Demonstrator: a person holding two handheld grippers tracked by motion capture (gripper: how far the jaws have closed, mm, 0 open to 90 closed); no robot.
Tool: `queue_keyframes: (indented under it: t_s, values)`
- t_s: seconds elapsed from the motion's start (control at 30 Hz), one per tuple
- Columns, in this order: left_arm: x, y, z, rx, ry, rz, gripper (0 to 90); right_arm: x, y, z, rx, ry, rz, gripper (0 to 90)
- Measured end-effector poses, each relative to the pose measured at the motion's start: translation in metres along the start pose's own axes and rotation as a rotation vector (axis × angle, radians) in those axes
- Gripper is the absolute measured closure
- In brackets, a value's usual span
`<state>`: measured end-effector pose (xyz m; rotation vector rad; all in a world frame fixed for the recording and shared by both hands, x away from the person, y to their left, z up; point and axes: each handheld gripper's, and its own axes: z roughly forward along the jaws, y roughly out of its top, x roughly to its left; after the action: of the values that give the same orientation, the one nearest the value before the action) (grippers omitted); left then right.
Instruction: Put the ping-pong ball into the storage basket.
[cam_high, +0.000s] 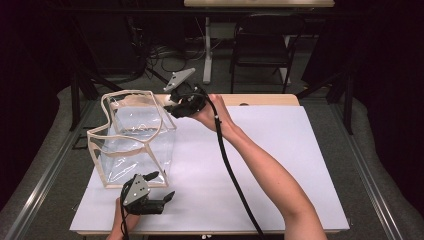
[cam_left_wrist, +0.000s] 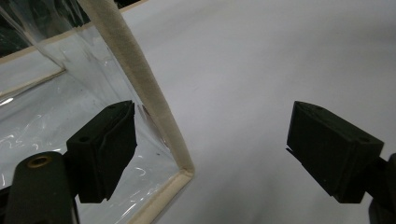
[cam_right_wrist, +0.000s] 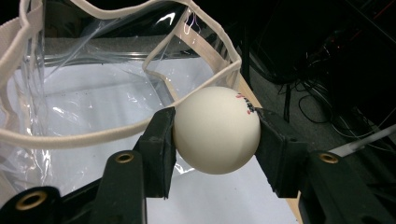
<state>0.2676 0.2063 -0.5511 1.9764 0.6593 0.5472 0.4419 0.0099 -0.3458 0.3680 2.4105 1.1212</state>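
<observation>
The right claw (cam_right_wrist: 215, 135) grips a white ball (cam_right_wrist: 216, 129) at the rim of a clear bag (cam_high: 131, 137) near the surface's far left corner; the opening lies just ahead. The left claw (cam_left_wrist: 212, 149) gapes open at the bag's near corner.

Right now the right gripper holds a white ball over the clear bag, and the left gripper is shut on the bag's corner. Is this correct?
Not quite. The left gripper is open: in the left gripper view its jaws stand apart around the bag's corner. The right gripper does hold the ball.
</observation>
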Motion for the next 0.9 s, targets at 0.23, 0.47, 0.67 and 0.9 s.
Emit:
queue_keyframes:
  t_s: [0.23, 0.47, 0.67, 0.9]
  values:
    - [0.000, 0.000, 0.000, 0.000, -0.001, 0.001, 15.8, 0.005, 0.007, 0.003, -0.002, 0.008, -0.012, 50.7]
    - [0.000, 0.000, 0.000, 0.000, 0.000, 0.002, 15.8, 0.009, 0.013, 0.008, 0.003, 0.016, -0.017, 50.8]
    - [0.000, 0.000, 0.000, 0.001, 0.000, 0.005, 15.8, 0.013, 0.017, 0.015, 0.014, 0.029, -0.025, 50.7]
    - [0.000, 0.000, 0.000, 0.001, 0.000, 0.004, 15.8, 0.019, 0.021, 0.023, 0.036, 0.044, -0.037, 50.7]
